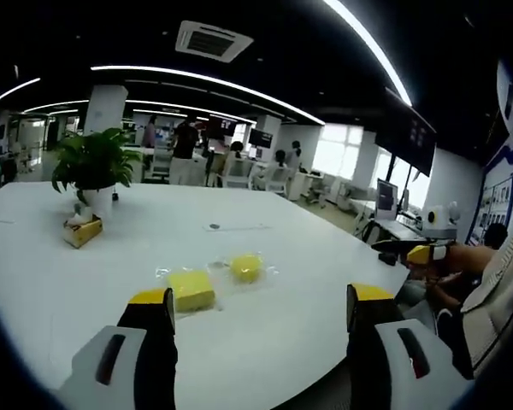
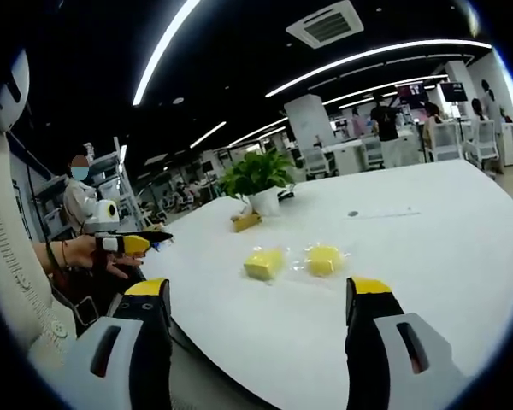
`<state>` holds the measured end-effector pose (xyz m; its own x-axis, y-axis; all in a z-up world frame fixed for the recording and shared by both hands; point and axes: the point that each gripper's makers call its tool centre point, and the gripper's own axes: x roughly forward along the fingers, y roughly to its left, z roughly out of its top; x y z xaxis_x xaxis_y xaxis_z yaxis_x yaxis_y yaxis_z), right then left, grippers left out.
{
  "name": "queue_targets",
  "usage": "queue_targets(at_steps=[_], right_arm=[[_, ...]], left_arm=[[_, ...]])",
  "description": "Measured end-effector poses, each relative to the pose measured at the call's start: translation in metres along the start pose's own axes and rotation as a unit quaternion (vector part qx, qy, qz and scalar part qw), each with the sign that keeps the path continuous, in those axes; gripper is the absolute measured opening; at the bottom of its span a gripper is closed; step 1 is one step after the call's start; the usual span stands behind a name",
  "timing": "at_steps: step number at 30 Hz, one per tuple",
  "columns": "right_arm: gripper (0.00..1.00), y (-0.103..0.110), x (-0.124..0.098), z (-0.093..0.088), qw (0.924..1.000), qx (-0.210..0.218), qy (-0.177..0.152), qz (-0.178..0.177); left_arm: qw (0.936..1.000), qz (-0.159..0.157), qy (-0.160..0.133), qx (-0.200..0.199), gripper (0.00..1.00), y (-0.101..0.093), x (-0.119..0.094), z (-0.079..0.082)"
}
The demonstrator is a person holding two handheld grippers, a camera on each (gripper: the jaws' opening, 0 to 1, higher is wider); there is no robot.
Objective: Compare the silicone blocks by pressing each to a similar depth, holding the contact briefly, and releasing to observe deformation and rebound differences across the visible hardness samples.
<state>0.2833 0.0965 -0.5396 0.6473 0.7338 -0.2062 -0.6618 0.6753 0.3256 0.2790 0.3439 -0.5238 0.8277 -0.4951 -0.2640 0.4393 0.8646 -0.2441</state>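
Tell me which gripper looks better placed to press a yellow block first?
Probably left: its open left gripper looks nearer the square yellow silicone block on the white table. The right gripper seems farther back.

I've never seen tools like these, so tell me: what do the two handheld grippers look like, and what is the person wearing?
Each gripper, left and right, has two black jaws with yellow tips, rising from light grey bodies with dark oval slots. The person's sleeve is a cream knit.

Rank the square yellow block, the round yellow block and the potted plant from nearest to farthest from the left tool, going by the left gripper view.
1. Square yellow block, just ahead of the left tool.
2. Round yellow block, slightly beyond, to the right.
3. Potted plant, far left across the table.
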Motion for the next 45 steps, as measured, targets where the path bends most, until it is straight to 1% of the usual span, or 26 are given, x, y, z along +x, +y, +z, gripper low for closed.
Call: queue_targets(at_steps=[5,8,11,12,13,14,17,20,22,25,27,29,30,31,32,33,34,36,38,39,41,42,43,44,45], right_arm=[[0.78,-0.004,0.0,-0.002,1.0,0.003,0.0,-0.001],[0.77,-0.006,-0.001,-0.004,1.0,-0.002,0.007,-0.003],[0.76,-0.006,-0.001,-0.007,0.9999,-0.004,0.012,-0.004],[0.76,-0.007,-0.001,-0.008,0.9999,-0.005,0.013,-0.004],[0.77,-0.007,-0.001,-0.011,0.9998,-0.004,0.019,-0.004],[0.78,-0.007,-0.001,-0.015,0.9996,0.001,0.028,-0.004],[0.77,-0.007,0.0,-0.021,0.9992,0.005,0.039,-0.001],[0.73,-0.009,0.001,-0.022,0.999,0.005,0.044,-0.001],[0.7,-0.012,0.003,-0.022,0.999,0.007,0.044,0.001],[0.71,-0.015,0.005,-0.02,0.999,0.013,0.042,0.004],[0.72,-0.018,0.007,-0.019,0.999,0.018,0.041,0.006],[0.71,-0.022,0.009,-0.019,0.9989,0.018,0.042,0.005],[0.71,-0.024,0.01,-0.019,0.9989,0.019,0.043,0.006],[0.71,-0.025,0.011,-0.019,0.9988,0.021,0.043,0.006],[0.71,-0.027,0.012,-0.02,0.9987,0.023,0.045,0.007],[0.71,-0.028,0.013,-0.02,0.9986,0.023,0.046,0.008],[0.71,-0.03,0.014,-0.021,0.9986,0.024,0.047,0.009],[0.71,-0.033,0.016,-0.022,0.9984,0.028,0.048,0.01],[0.71,-0.036,0.018,-0.024,0.9982,0.031,0.051,0.01],[0.71,-0.037,0.019,-0.025,0.9981,0.032,0.053,0.01],[0.7,-0.04,0.021,-0.026,0.9978,0.036,0.055,0.011],[0.7,-0.042,0.023,-0.027,0.9976,0.039,0.056,0.011],[0.7,-0.044,0.024,-0.028,0.9975,0.04,0.057,0.012],[0.7,-0.046,0.025,-0.029,0.9973,0.043,0.058,0.012],[0.7,-0.047,0.026,-0.03,0.9972,0.044,0.059,0.012]], left_arm=[[1.0,0.001,0.007,-0.005,0.81,-0.001,0.0,-0.003],[0.9999,-0.001,0.009,-0.01,0.81,-0.002,0.002,-0.002],[0.9998,0.007,0.015,-0.009,0.82,0.0,0.006,-0.001],[0.9997,0.007,0.019,-0.014,0.82,0.001,0.008,-0.002],[0.9988,0.008,0.031,-0.036,0.81,0.0,0.01,-0.005],[0.9981,0.009,0.038,-0.047,0.81,0.001,0.012,-0.007],[0.9972,0.002,0.048,-0.057,0.8,0.001,0.021,-0.01],[0.9969,-0.008,0.059,-0.052,0.79,-0.004,0.031,-0.011],[0.9963,-0.015,0.062,-0.057,0.78,-0.007,0.037,-0.01],[0.9957,-0.022,0.064,-0.063,0.78,-0.011,0.047,-0.007],[0.9949,-0.029,0.061,-0.076,0.78,-0.013,0.053,-0.004],[0.9917,-0.037,0.058,-0.109,0.77,-0.016,0.061,0.0],[0.9878,-0.041,0.066,-0.135,0.76,-0.016,0.066,0.001],[0.9846,-0.043,0.074,-0.152,0.74,-0.016,0.07,0.0],[0.9831,-0.048,0.071,-0.162,0.72,-0.016,0.076,0.004],[0.9847,-0.048,0.061,-0.156,0.71,-0.013,0.081,0.007],[0.9837,-0.047,0.048,-0.167,0.71,-0.012,0.088,0.014],[0.9802,-0.051,0.045,-0.186,0.73,-0.011,0.098,0.019],[0.9763,-0.053,0.039,-0.206,0.72,-0.007,0.11,0.024],[0.9726,-0.053,0.029,-0.225,0.72,-0.004,0.118,0.029],[0.9674,-0.054,0.026,-0.246,0.73,0.0,0.129,0.031],[0.9637,-0.052,0.025,-0.261,0.73,0.003,0.135,0.031],[0.9587,-0.052,0.023,-0.279,0.73,0.006,0.144,0.032],[0.9561,-0.046,0.024,-0.289,0.75,0.01,0.151,0.03],[0.9541,-0.041,0.025,-0.296,0.79,0.014,0.157,0.028]])
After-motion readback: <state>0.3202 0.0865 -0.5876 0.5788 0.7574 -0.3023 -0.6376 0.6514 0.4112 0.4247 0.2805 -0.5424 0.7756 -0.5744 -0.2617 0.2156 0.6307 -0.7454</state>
